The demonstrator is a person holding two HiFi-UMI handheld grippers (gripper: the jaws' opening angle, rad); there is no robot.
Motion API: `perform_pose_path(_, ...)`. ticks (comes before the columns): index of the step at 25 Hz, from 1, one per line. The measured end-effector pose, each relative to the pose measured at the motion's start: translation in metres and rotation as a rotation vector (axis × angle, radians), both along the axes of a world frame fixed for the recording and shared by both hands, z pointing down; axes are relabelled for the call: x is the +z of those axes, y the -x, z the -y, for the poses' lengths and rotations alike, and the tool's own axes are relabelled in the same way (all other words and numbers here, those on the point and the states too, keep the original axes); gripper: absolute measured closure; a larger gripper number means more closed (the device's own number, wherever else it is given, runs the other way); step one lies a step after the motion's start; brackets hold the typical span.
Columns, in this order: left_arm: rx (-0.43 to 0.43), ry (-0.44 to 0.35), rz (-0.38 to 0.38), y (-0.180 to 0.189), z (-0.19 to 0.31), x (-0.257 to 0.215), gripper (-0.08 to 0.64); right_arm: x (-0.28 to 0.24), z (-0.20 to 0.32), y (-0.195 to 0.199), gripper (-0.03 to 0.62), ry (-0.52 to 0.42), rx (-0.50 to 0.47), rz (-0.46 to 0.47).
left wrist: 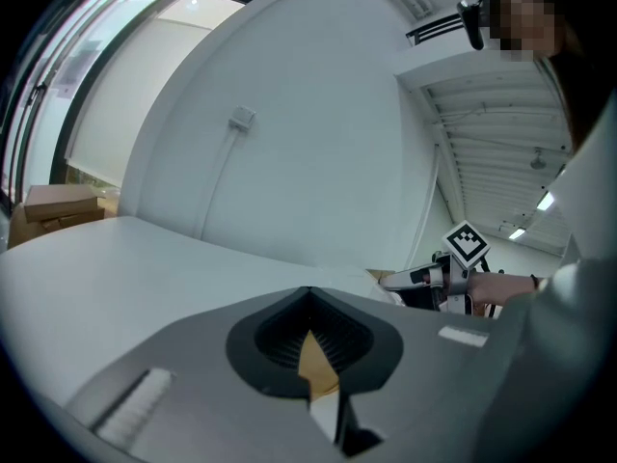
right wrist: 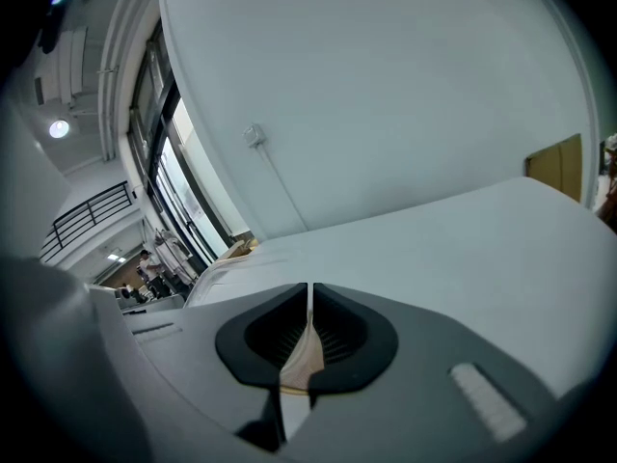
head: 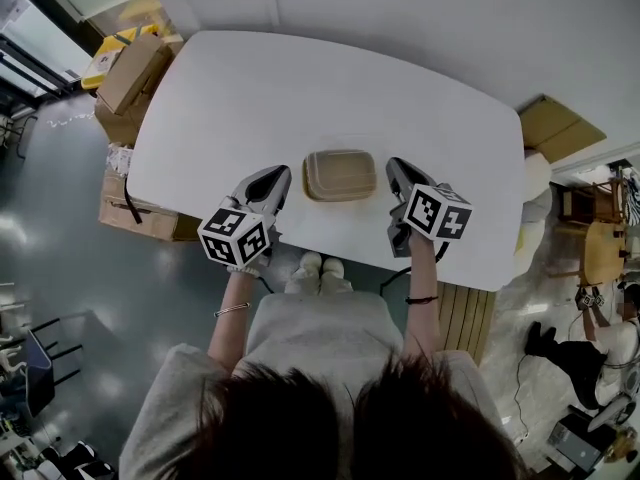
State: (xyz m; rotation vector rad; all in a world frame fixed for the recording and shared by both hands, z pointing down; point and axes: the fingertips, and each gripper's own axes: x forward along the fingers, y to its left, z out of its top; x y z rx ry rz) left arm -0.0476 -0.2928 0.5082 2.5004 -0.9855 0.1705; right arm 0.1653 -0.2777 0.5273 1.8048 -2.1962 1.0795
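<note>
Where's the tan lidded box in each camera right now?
Head view: tan rectangular lidded box at centre, on the white table between the left gripper and right gripper.
Left gripper view: tan sliver seen through the jaws' gap, probably it.
Right gripper view: paler sliver through the jaws' gap, likely it.
Shared landmark: the white table.

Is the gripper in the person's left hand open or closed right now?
Shut. The left gripper shows its jaws meeting at the tips in its own view, with nothing clamped between.

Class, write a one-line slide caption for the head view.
Tan container on white table, flanked by left claw and right claw.
</note>
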Motion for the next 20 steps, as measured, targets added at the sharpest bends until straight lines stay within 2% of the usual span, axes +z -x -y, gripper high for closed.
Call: perform_pose_path(20, 0.027, -0.121, -0.051, -0.008, -0.006, -0.06, 0.569, -0.067, -0.01, -0.018, 0.56, -0.14, 0.01, 0.034)
